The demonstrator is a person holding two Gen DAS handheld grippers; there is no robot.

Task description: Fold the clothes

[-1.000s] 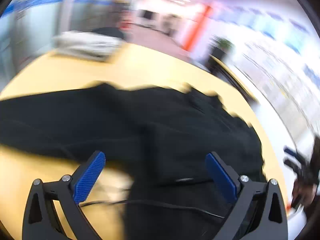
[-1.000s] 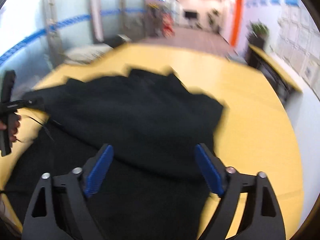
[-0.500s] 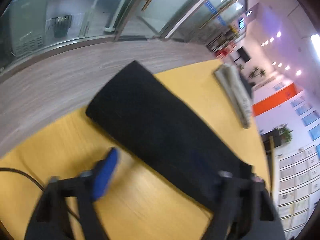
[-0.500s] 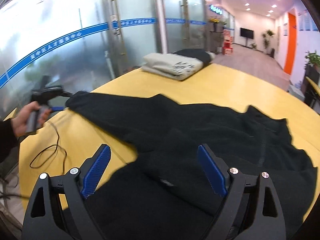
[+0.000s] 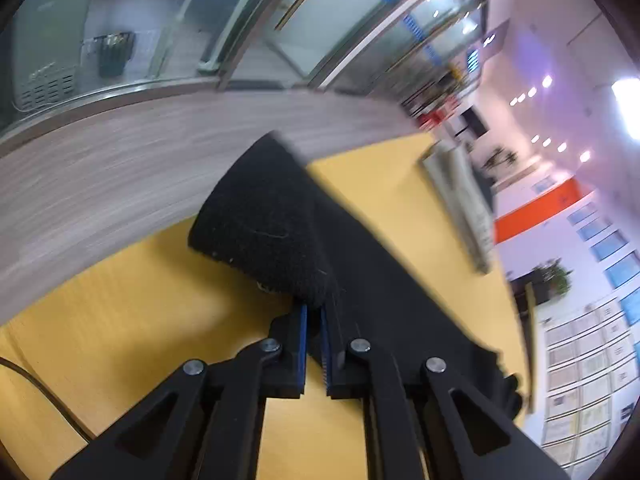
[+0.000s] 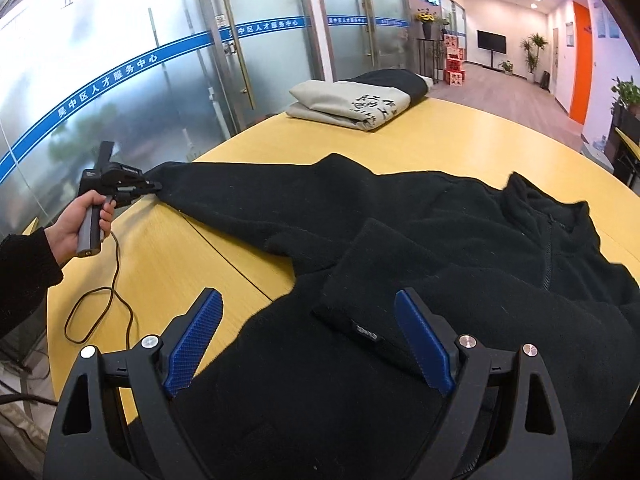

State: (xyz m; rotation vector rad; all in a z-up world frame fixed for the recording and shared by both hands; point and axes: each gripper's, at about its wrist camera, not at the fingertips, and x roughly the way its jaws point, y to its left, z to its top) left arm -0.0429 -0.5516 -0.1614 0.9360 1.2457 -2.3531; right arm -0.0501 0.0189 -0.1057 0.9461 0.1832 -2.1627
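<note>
A black fleece jacket (image 6: 460, 240) lies spread on the yellow table (image 6: 168, 264), zipper side up. One sleeve is folded over its body, with the cuff (image 6: 360, 320) between my right gripper's fingers. The other sleeve (image 5: 288, 224) stretches to the table's left edge. My left gripper (image 5: 314, 312) is shut on that sleeve's cuff and also shows in the right wrist view (image 6: 154, 188). My right gripper (image 6: 310, 340) is open and empty, hovering just above the jacket's lower body.
A folded stack of beige and black clothes (image 6: 360, 100) lies at the table's far edge; it also shows in the left wrist view (image 5: 460, 200). A thin cable (image 6: 104, 296) loops on the table at the left. Glass walls stand beyond the table.
My left gripper has swung out to the sleeve's end and shut on the cuff. My right gripper has stayed open over the jacket and its view has steadied.
</note>
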